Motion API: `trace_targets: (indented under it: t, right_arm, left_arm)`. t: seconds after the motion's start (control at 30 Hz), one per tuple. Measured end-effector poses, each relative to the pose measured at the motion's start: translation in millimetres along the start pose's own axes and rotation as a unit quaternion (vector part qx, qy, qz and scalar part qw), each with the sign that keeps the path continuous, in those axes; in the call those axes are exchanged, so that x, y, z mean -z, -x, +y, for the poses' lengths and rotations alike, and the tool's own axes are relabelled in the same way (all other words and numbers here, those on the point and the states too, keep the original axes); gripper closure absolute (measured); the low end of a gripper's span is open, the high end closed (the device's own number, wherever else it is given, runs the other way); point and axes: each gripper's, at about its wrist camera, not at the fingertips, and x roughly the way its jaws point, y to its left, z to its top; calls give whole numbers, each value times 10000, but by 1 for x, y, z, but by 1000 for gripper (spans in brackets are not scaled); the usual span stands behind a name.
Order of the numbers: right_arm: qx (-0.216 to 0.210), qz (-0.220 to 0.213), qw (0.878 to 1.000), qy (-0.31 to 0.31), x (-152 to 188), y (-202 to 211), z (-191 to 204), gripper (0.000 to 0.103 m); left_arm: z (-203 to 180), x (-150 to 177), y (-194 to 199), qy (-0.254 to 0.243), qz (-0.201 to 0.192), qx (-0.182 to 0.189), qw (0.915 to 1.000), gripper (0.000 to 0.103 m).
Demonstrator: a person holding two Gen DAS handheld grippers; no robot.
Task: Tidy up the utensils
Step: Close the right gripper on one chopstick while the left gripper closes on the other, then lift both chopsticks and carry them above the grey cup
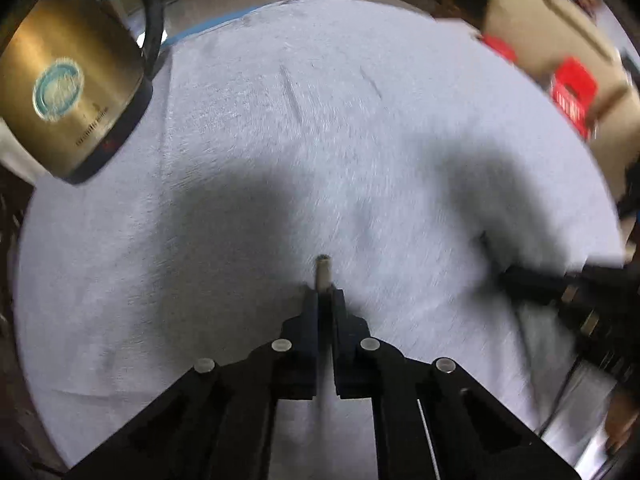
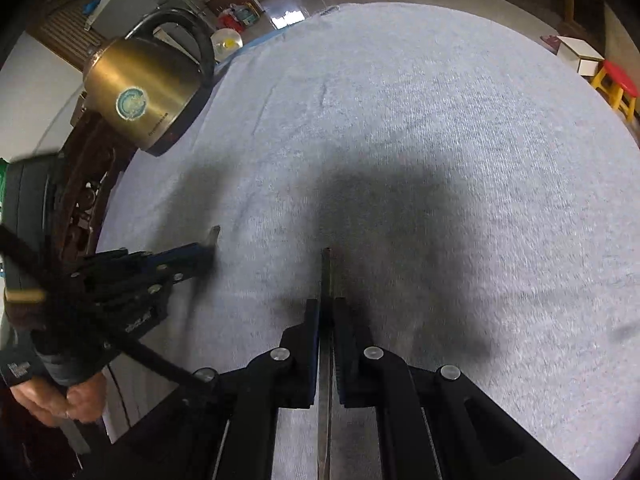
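Observation:
In the left wrist view my left gripper (image 1: 325, 294) is shut on a utensil whose pale, round handle end (image 1: 323, 274) sticks out past the fingertips, just above the grey-white cloth (image 1: 320, 120). In the right wrist view my right gripper (image 2: 327, 304) is shut on a thin, flat metal utensil (image 2: 326, 272), seen edge-on, running back between the fingers. The left gripper (image 2: 202, 252) shows there at the left with its utensil end (image 2: 215, 235) poking out. The right gripper (image 1: 516, 280) appears blurred at the right edge of the left wrist view, too blurred to read its jaws there.
A brass-coloured kettle (image 1: 72, 92) with a black handle stands at the cloth's far left edge (image 2: 140, 92). A cardboard box with red labels (image 1: 568, 80) lies beyond the right edge. A yellow stool with a red seat (image 2: 618, 88) stands off the table. A hand (image 2: 60, 396) holds the left gripper.

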Motion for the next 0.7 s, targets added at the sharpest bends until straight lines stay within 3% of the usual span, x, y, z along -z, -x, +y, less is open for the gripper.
trace_targets:
  t: [0.17, 0.4, 0.57, 0.7]
  right_arm:
    - [427, 282, 9986, 155, 11, 10, 0, 96]
    - [1009, 561, 9929, 269, 0, 2, 17, 94]
    - [1089, 411, 9923, 432, -3, 1, 21, 94]
    - [963, 316, 9939, 431, 2, 4, 22, 96]
  left_arm:
    - [10, 37, 6, -324, 210, -62, 9992, 97]
    - [29, 48, 5, 23, 270, 213, 9994, 96]
    - [36, 49, 7, 165, 72, 337, 9993, 93]
    - [39, 65, 19, 291, 12, 263, 9992, 98]
